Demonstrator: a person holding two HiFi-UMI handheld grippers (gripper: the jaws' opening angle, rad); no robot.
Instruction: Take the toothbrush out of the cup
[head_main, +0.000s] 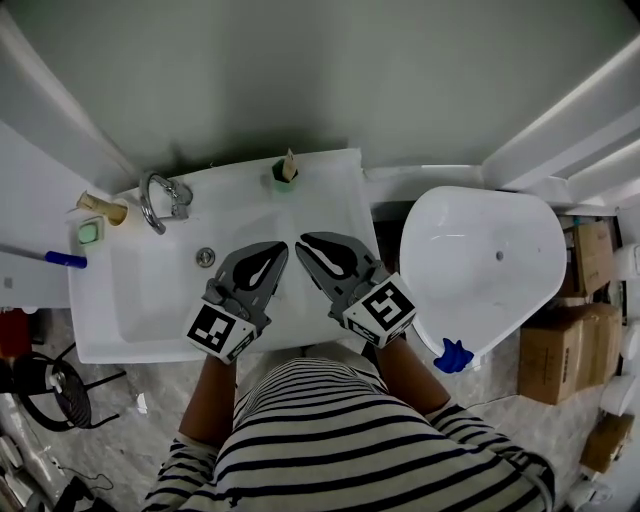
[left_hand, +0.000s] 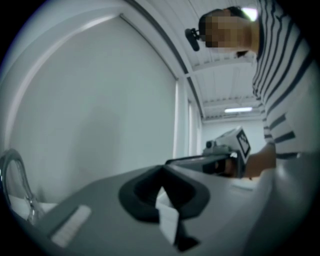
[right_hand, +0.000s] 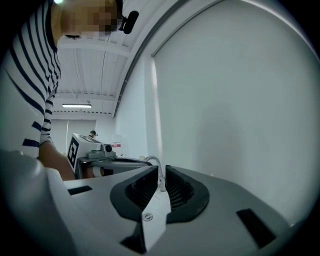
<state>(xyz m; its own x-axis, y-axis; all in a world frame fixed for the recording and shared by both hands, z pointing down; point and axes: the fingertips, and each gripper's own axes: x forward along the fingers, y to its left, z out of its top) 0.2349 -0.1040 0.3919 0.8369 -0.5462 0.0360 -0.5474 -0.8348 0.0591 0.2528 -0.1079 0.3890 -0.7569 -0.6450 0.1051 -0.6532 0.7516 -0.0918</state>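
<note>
At rear of white ceramic sink (head_main: 335, 200): small green cup (head_main: 282, 184) props pale toothbrush (head_main: 289, 165) upright, reachable.
Over sink: your left gripper (head_main: 278, 248), right gripper (head_main: 303, 242), jaws pressed together, empty.

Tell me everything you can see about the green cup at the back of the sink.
The cup is small and pale green; it is too small in view to tell its material. It stands upright on the back ledge of the white sink, to the right of the faucet. A light tan toothbrush sticks up out of it. The left tool and the right tool are over the basin, short of the cup, and neither touches it.
</note>
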